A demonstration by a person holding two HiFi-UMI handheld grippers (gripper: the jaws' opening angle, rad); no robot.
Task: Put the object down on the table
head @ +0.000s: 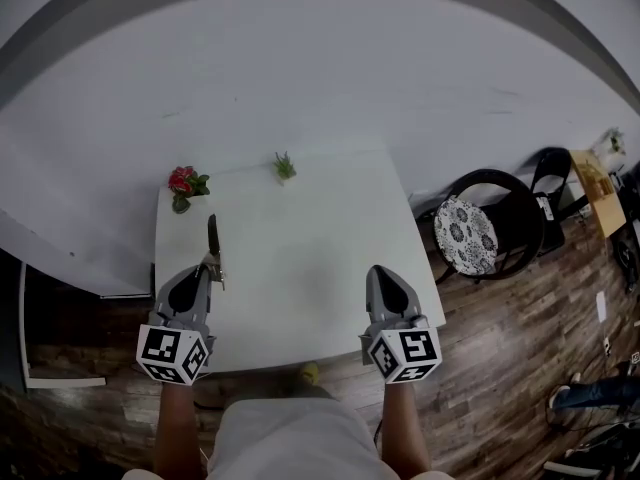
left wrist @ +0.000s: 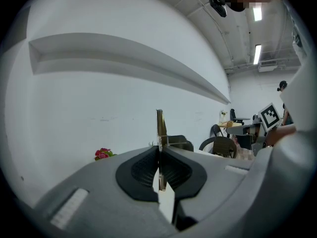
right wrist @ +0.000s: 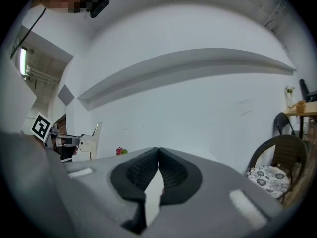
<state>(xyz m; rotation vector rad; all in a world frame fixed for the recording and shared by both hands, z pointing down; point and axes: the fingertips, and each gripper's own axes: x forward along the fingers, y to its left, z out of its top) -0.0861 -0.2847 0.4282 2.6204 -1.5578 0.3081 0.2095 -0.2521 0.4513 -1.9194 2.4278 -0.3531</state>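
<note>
Red flowers (head: 183,180) and green sprig (head: 285,166) stand left of chair (head: 480,230)

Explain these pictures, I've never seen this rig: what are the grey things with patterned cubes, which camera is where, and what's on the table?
A person holds a two-jaw gripper in each hand; the marker cubes belong to them. The head view looks down from the person's head; the other two cameras ride on the grippers. The left gripper is shut on a flat metal tool that sticks out beyond its jaws. The right gripper is shut and empty. On the white table are a red flower and a small green plant.
</note>
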